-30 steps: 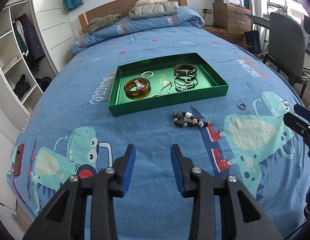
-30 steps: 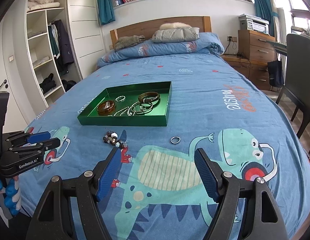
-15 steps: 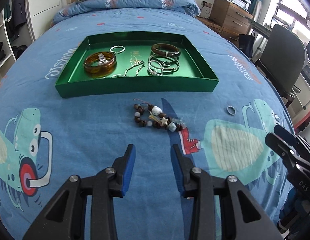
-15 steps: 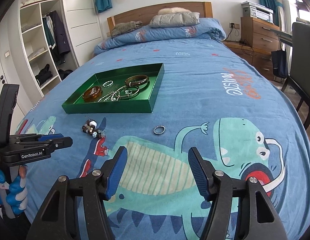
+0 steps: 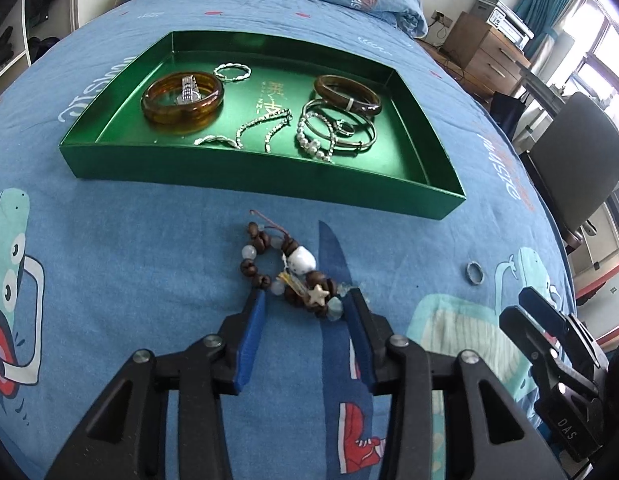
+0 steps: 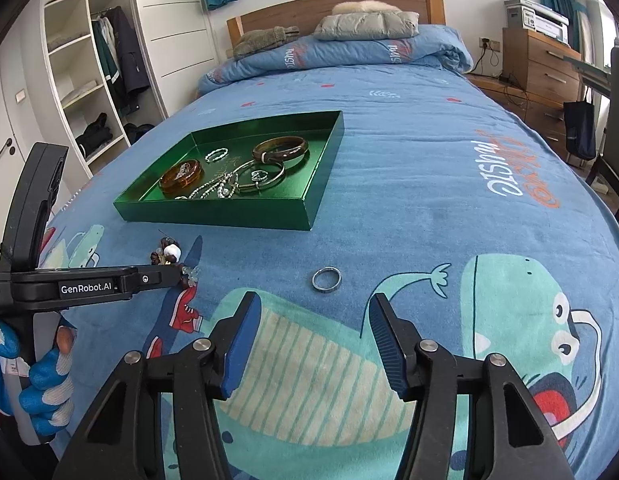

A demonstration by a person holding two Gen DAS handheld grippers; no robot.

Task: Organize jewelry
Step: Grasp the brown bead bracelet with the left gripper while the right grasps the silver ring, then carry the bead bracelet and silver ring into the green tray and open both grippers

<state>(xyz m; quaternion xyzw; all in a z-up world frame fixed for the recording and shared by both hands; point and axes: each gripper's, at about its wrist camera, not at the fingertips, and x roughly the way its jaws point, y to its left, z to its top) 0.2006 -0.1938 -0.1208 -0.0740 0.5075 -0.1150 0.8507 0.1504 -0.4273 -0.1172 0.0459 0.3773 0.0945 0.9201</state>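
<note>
A brown and white beaded bracelet (image 5: pixel 287 270) lies on the blue bedspread in front of a green tray (image 5: pixel 245 182). My left gripper (image 5: pixel 307 300) is open, its tips at either side of the bracelet's near end. The bracelet (image 6: pixel 169 254) and the tray (image 6: pixel 225 212) also show in the right wrist view. A small silver ring (image 6: pixel 326 279) lies on the bedspread just ahead of my open, empty right gripper (image 6: pixel 314 307); it also shows in the left wrist view (image 5: pixel 474 272). The tray holds an amber bangle (image 5: pixel 182 102), a brown bangle (image 5: pixel 346 94), silver bangles and chains.
The bed has a folded quilt and pillows (image 6: pixel 365 26) at the head. A wardrobe with open shelves (image 6: pixel 85 80) stands left. A wooden dresser (image 6: pixel 541 64) and a dark chair (image 5: pixel 577 168) stand right of the bed.
My left gripper has moved forward and down to the beaded bracelet. My right gripper has moved closer to the silver ring. Both stay open.
</note>
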